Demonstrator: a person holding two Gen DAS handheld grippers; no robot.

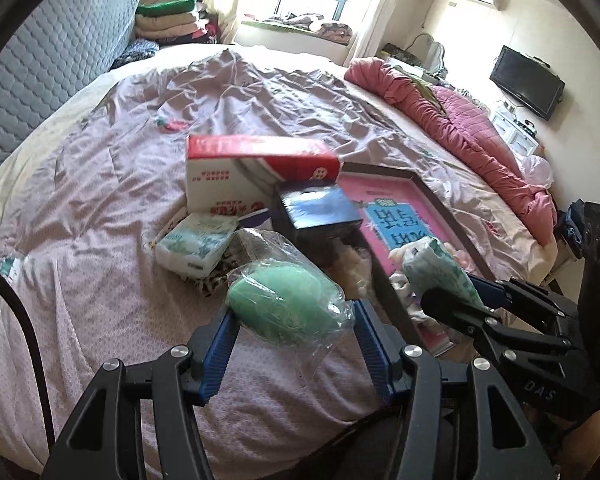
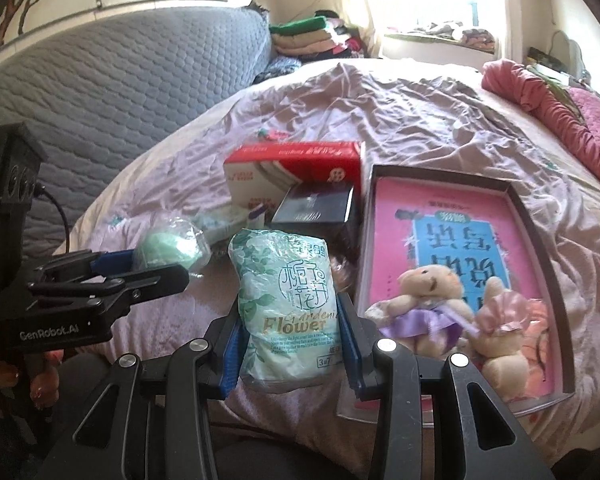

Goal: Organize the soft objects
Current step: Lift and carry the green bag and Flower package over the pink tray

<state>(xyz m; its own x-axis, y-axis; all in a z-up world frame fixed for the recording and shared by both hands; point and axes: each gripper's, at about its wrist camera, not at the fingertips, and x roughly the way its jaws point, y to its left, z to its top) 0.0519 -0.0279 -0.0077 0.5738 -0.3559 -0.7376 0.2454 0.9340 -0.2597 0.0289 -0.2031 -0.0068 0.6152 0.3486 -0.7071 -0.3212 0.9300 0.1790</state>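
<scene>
My left gripper [image 1: 294,316] is shut on a green sponge in a clear plastic bag [image 1: 284,304] and holds it above the bed; it also shows in the right wrist view [image 2: 172,246]. My right gripper [image 2: 290,340] is shut on a green-and-white tissue pack marked "Gardenia Flower" [image 2: 286,304], also seen in the left wrist view [image 1: 440,272]. A shallow box with a pink book inside [image 2: 452,240] lies to the right. Two small plush bears [image 2: 432,304] [image 2: 500,332] sit in its near end.
A red-and-white carton [image 1: 256,172], a dark box [image 1: 320,216] and another tissue pack [image 1: 198,240] lie mid-bed on the lilac sheet [image 1: 100,240]. A rolled pink quilt [image 1: 460,120] lies along the far right. A grey quilted headboard [image 2: 120,80] stands at left.
</scene>
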